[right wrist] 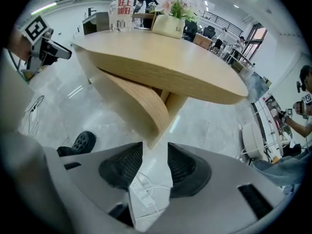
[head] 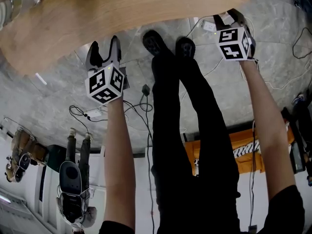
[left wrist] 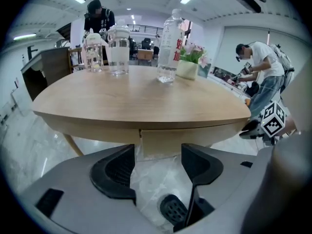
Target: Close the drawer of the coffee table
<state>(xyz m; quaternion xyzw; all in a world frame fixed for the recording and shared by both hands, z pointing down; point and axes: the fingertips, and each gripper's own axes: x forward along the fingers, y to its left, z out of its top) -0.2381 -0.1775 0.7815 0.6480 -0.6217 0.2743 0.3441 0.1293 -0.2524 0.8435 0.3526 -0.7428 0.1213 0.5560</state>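
Jaws of the left gripper (head: 104,47) are spread wide, with nothing clamped or touched. The drawer front (left wrist: 159,141) and grey floor (left wrist: 158,179) are seen through the gap. The gripper is pointed down and forward at the near edge of the coffee table (head: 122,18), just short of it.

The right gripper (head: 227,17) is also held open, with a narrower gap, and nothing is pinched. A white power strip (right wrist: 146,194) on the floor is seen between the pads. The lower corner of the curved front panel (right wrist: 131,94) is placed just beyond the jaw tips, outside the pads.

The drawer is set under the tabletop at the near edge, its face turned toward the person. Its long axis is run side to side along the curved edge. A vertical seam (left wrist: 140,132) is seen at its left end, and there the front is lined up about flush with the apron beside it. Whether it is fully shut cannot be told.

On the tabletop, far side, a glass jar (left wrist: 118,50), a water bottle (left wrist: 170,48) and a flower pot (left wrist: 187,67) are stood upright. The person's black-clad legs (head: 195,145) are seen between the two arms.
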